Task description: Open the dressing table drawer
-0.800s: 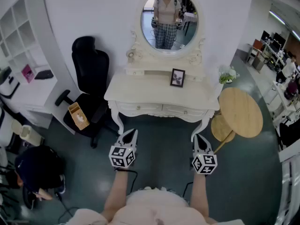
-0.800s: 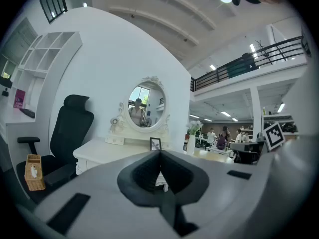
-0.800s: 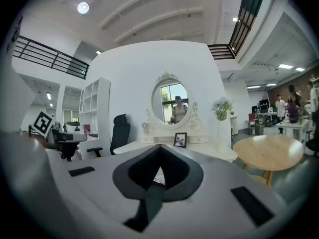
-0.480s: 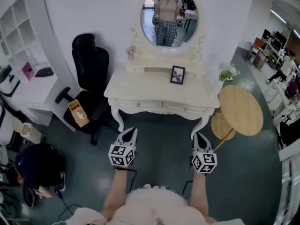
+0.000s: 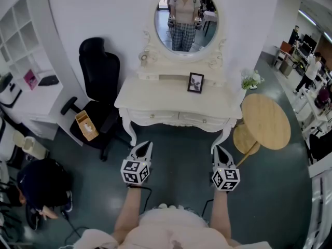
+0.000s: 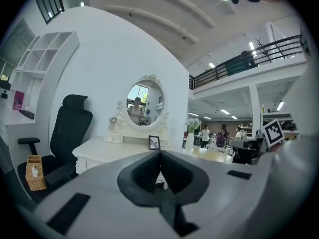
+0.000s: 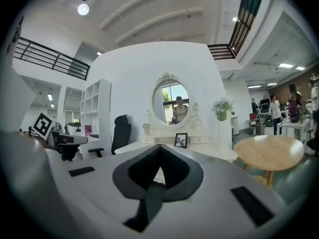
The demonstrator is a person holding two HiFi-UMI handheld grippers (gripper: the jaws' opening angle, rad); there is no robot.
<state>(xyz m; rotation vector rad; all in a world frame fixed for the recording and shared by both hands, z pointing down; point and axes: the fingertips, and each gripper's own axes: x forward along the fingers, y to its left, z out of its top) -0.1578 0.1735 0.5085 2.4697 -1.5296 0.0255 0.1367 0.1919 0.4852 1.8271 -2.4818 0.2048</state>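
Both shut, empty and level, side by side: left claw (image 5: pixel 147 146), right claw (image 5: pixel 218 149). Drawer (image 5: pixel 179 119) straight ahead under the table (image 5: pixel 171 100) top, well apart. Runs crosswise to both claws; neither clearly nearer.

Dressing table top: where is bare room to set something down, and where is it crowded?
The dressing table top is bare across its front and either side of the picture frame. It is crowded at the back, along the drawer shelf under the mirror.
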